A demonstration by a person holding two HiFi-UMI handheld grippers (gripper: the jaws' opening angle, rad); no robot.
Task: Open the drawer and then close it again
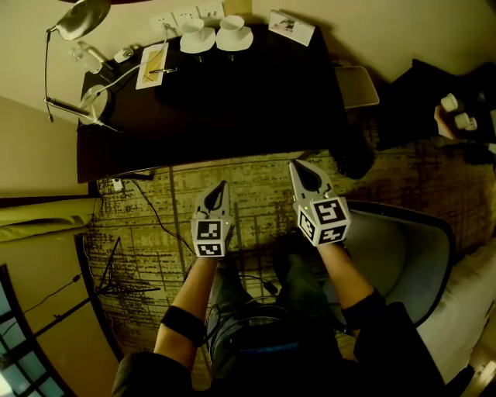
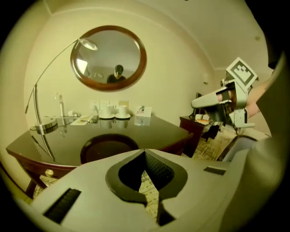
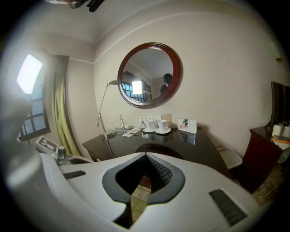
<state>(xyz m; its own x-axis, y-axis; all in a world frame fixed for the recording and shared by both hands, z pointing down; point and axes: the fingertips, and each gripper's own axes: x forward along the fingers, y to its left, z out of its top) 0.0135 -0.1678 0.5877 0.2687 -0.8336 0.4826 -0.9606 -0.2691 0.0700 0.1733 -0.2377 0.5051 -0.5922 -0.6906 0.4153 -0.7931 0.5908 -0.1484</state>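
1. Left gripper [image 1: 222,186]: we hold it over the patterned carpet [image 1: 155,233], short of the desk. Its jaws are closed tip to tip with nothing between them.
2. Right gripper [image 1: 296,165]: we hold it beside the left one and a little nearer the desk. Its jaws are likewise pressed together and empty.
3. Grey chair [image 1: 415,248]: to our right, next to the right forearm.
4. Dark desk [image 1: 232,116]: ahead of both grippers and touched by neither.
5. Drawer [image 2: 31,164]: in the desk's front rail under the top, with a brass knob [image 2: 49,172]. It looks pushed in and is well apart from both grippers.
6. Far edge of the desk: two white cups on saucers [image 1: 215,35], a standing card [image 1: 291,27] and an arched lamp [image 1: 77,19] at the left corner.
7. Round framed mirror [image 2: 108,58]: on the wall above the desk.
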